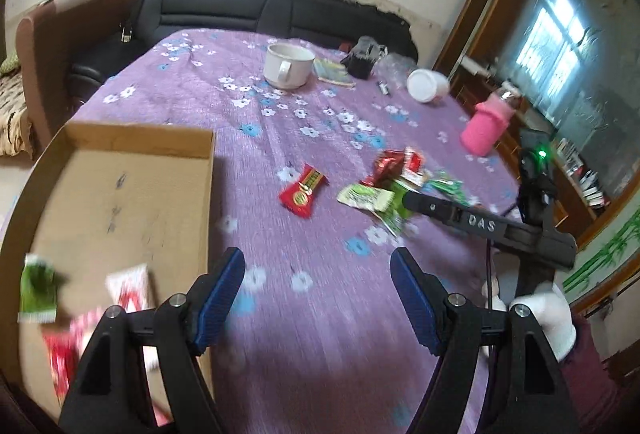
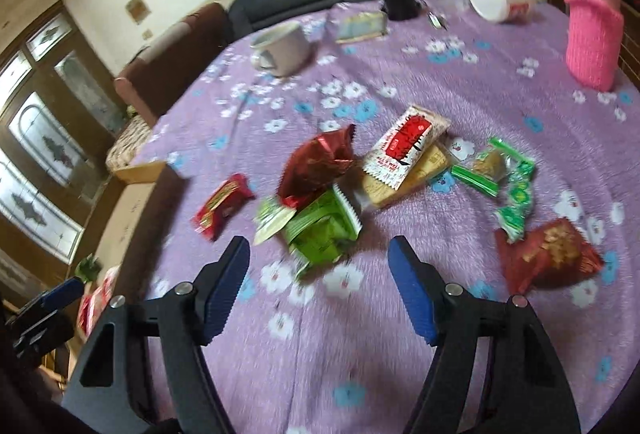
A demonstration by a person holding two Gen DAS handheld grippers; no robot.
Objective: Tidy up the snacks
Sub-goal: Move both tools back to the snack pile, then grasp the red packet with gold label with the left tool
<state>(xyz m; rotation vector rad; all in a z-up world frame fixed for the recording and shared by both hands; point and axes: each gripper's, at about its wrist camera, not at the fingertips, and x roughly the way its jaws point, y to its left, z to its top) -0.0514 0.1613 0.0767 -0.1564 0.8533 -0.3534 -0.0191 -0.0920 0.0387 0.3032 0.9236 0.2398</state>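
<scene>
A shallow cardboard box [image 1: 120,138] sits at the table's left edge, holding a green packet [image 1: 38,286], a white-and-red packet [image 1: 132,290] and a blurred red one. My left gripper [image 1: 318,298] hangs open over the purple cloth beside the box, with nothing between its pads. My right gripper [image 2: 320,282] is open just short of a green packet [image 2: 320,230], not touching it. Around that packet lie a small red packet [image 2: 222,204], a dark red foil packet [image 2: 320,158], a white-and-red packet [image 2: 406,146], green-wrapped biscuits [image 2: 490,166] and a dark red bag [image 2: 548,258].
Further back on the flowered cloth stand a white mug [image 1: 288,66], a tipped white tub [image 1: 426,86], a pink-sleeved bottle [image 1: 486,128] and a small dark container [image 1: 362,60]. A black sofa [image 1: 240,6] runs behind the table. A gloved hand [image 1: 548,314] holds the right gripper.
</scene>
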